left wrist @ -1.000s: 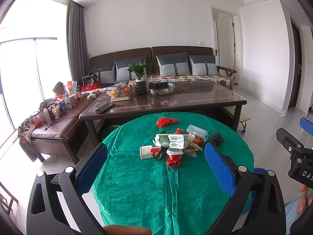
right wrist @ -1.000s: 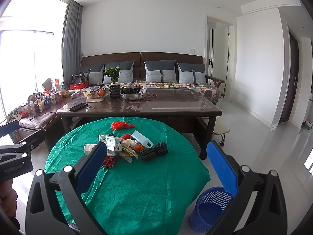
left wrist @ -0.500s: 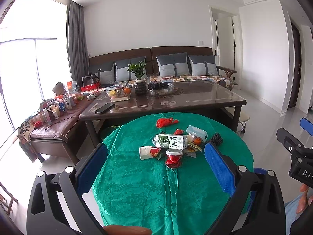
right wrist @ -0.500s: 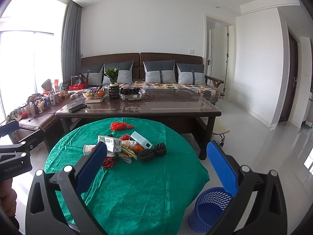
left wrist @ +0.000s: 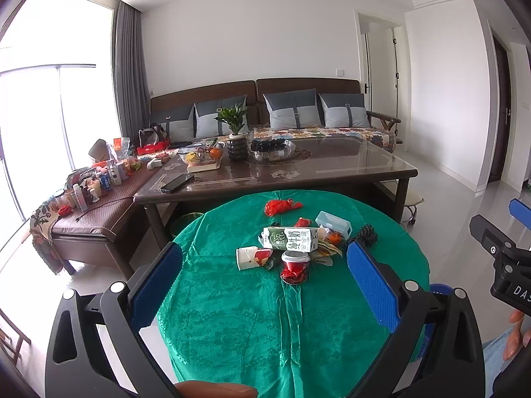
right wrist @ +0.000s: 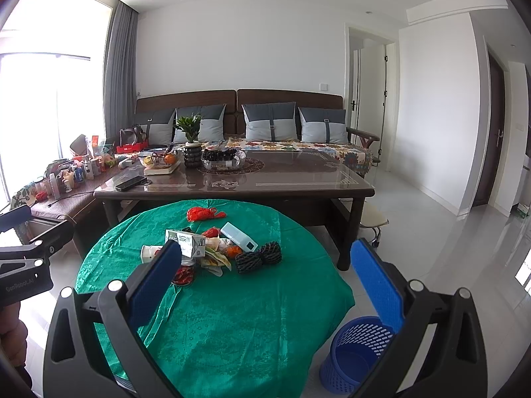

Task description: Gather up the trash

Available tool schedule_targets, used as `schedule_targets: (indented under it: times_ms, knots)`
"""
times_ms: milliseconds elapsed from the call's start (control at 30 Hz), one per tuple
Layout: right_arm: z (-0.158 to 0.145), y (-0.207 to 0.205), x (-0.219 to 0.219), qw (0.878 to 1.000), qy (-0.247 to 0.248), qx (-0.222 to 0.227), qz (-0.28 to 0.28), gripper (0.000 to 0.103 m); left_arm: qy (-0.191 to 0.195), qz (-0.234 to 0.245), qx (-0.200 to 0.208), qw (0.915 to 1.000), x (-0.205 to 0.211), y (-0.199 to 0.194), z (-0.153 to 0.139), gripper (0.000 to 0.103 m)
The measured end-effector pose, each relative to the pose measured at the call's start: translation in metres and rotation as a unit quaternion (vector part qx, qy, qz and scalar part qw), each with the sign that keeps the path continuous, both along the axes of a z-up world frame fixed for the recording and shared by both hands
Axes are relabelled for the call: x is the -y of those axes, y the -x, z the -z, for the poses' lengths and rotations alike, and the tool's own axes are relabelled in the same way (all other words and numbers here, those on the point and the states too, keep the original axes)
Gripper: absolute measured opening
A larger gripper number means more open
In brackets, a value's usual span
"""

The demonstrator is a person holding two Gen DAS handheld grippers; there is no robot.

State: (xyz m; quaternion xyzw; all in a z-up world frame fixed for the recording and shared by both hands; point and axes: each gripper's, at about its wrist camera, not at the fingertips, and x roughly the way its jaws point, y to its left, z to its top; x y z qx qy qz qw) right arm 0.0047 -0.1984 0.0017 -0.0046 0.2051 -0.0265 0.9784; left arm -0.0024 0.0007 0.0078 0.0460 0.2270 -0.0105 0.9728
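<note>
A pile of trash lies mid-table on the green cloth (left wrist: 232, 315): a green-white milk carton (left wrist: 290, 238), a small white-red carton (left wrist: 252, 258), a cup with red wrappers (left wrist: 294, 267), a red bag (left wrist: 280, 206), a clear plastic box (left wrist: 333, 225) and black foam netting (right wrist: 259, 257). My left gripper (left wrist: 264, 282) is open and empty, held back from the pile. My right gripper (right wrist: 265, 272) is open and empty, also short of the pile. A blue waste basket (right wrist: 355, 351) stands on the floor right of the table.
A dark coffee table (left wrist: 332, 169) with a plant, fruit bowls and a phone stands just behind the round table. A sofa with grey cushions (right wrist: 268, 121) is behind it. A bench with bottles (left wrist: 89, 189) is at left. A stool (right wrist: 373, 219) sits by the coffee table.
Both grippers have drifted very slightly; the trash and table look almost the same. Both stay open.
</note>
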Motion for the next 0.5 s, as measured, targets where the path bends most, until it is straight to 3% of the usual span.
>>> schedule_targets:
  times_ms: [500]
  knots:
    - [0.0002, 0.0006, 0.0006, 1.000, -0.001, 0.001, 0.000, 0.098, 0.000, 0.000, 0.000, 1.0000, 0.0002, -0.0002, 0.0000, 0.098]
